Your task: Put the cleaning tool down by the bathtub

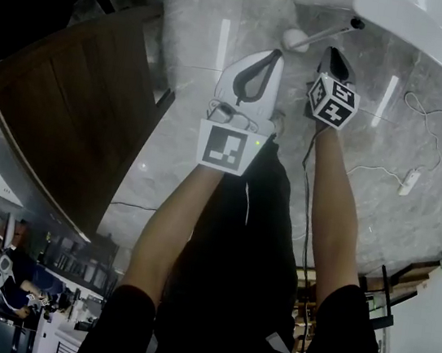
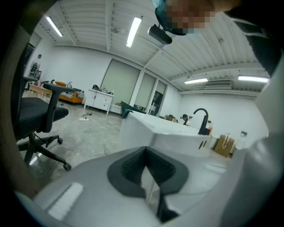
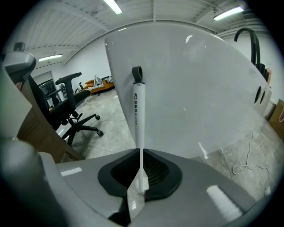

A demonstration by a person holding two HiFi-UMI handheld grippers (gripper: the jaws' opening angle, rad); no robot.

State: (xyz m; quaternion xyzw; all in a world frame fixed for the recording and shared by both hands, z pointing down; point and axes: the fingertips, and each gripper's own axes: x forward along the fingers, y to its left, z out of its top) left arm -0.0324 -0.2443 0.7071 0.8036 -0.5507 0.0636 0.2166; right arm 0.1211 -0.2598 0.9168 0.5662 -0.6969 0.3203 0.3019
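The cleaning tool (image 3: 138, 111) is a slim white handle with a black loop at its top, and it stands up between my right gripper's (image 3: 141, 153) jaws, close against the white wall of the bathtub (image 3: 191, 88). Those jaws are shut on its thin lower stem. In the head view the tool (image 1: 321, 33) runs from a round white head at the left to its black end by the bathtub (image 1: 425, 21), with my right gripper (image 1: 331, 55) just below it. My left gripper (image 1: 274, 55) hangs beside it, tips together and empty; its own view shows the pads (image 2: 128, 166) and the bathtub (image 2: 164, 128) ahead.
A dark wooden cabinet (image 1: 67, 107) fills the left of the head view. A white cable and power strip (image 1: 408, 181) lie on the marble floor at the right. A black office chair (image 2: 40, 119) (image 3: 73, 106) stands off to the left. A black faucet (image 2: 202, 117) rises over the tub.
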